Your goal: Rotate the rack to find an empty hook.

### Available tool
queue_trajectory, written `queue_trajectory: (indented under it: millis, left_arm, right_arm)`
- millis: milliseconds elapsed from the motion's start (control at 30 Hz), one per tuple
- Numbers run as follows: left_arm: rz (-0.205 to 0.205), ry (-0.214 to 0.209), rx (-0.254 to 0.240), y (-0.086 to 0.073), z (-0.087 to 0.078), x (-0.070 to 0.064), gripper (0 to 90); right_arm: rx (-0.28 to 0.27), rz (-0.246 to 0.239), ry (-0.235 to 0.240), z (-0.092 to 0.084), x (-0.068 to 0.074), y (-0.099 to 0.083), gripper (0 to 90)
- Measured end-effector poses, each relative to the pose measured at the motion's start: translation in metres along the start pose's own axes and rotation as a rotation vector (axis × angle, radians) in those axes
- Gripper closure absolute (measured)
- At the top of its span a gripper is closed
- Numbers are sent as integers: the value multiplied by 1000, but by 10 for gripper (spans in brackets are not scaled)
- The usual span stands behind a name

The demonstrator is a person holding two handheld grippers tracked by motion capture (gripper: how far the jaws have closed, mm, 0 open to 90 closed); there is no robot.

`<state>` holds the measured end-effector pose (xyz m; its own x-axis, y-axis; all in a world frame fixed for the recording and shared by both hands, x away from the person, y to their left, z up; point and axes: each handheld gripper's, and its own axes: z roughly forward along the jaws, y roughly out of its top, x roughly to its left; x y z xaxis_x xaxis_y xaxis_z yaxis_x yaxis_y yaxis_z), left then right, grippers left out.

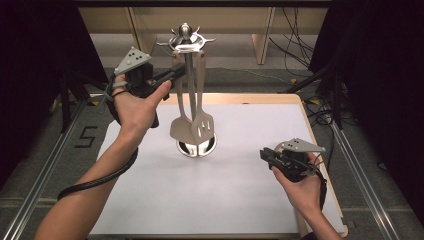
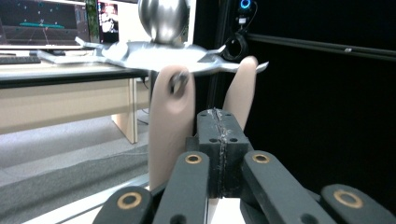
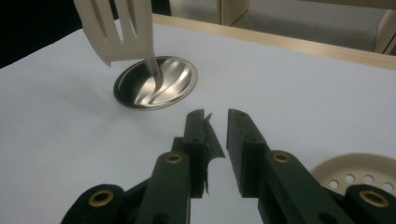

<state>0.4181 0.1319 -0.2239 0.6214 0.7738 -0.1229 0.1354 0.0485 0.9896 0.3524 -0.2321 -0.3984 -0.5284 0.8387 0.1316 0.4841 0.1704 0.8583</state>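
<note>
Left gripper (image 1: pixel 176 74) is raised at the 11 o'clock side of the utensil stand (image 1: pixel 190 90), fingers (image 2: pixel 219 140) pressed fully together with nothing between them. Their tips sit just beside a beige handle (image 2: pixel 170 121) that hangs from the stand's top hook ring (image 2: pixel 154 56); whether they touch it is hard to tell from the close view. A second beige handle (image 2: pixel 239 91) hangs just behind.

Right gripper (image 1: pixel 265 155) is low at the 4 o'clock side of the surface (image 1: pixel 240 200), fingers (image 3: pixel 243 140) a narrow gap apart, holding nothing and aimed toward the stand's round metal base (image 3: pixel 156 83). A thin torn strip of pad curls off the left finger in the right gripper view. A cream perforated utensil head (image 3: pixel 359 175) lies just beside that gripper, at 4 o'clock in the same view.

Two spatulas hang on the stand: a solid one (image 1: pixel 180 127) and a slotted one (image 1: pixel 203 127), heads just above the base, touching or nearly so.

The white surface has open room all round the stand, widest toward 6 and 7 o'clock. Its wooden edge (image 1: pixel 320 165) runs along the right side and the far side. A cable (image 1: pixel 100 180) trails from the left gripper across the 8 o'clock corner.

Room: dark curtains on both sides, wooden furniture legs (image 1: pixel 262 42) at 12 o'clock, loose cables on the floor at 2 o'clock, monitors (image 2: pixel 42 21) on a desk in the left gripper view.
</note>
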Motion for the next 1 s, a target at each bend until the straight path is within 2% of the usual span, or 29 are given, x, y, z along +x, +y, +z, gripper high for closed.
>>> queue_trajectory:
  millis: [33,100,133,167,267,433,467,500,600,633,700,867,1000]
  left_arm:
    - [11,1,-9,3,-1,-2,889]
    - [22,7,-15,6,-1,-2,889]
    - [22,7,-15,6,-1,-2,889]
    - [51,12,-35,9,0,0,889]
    - [55,23,-48,14,-1,2,889]
    - [57,25,-62,18,-4,2,891]
    - [57,25,-62,18,-4,2,891]
    - [36,31,-53,19,-5,1,892]
    - [48,42,-53,19,-5,1,892]
    - [33,37,-48,19,-5,1,892]
    - [25,44,-47,19,-6,4,892]
    - [7,50,-43,21,-7,11,892]
    - [1,66,-46,21,-8,16,892]
  right_arm:
    - [23,2,-12,-3,0,0,782]
    - [1,-45,-16,-2,-3,-1,781]
    - [1,-45,-16,-2,-3,-1,781]
    - [3,-15,2,-2,-2,-1,778]
    - [-5,-35,-12,-2,-3,-1,774]
    - [7,-30,-11,-2,-3,-1,772]
    - [7,-30,-11,-2,-3,-1,772]
    - [9,-20,-2,-1,-3,-1,771]
    - [1,-42,-13,-2,-4,-1,770]
    - [-1,-50,-14,-2,-4,-1,770]
    - [3,-11,10,-2,-2,-1,770]
    - [8,-36,-3,-2,-4,-1,769]
    - [8,-5,12,0,-1,-2,768]
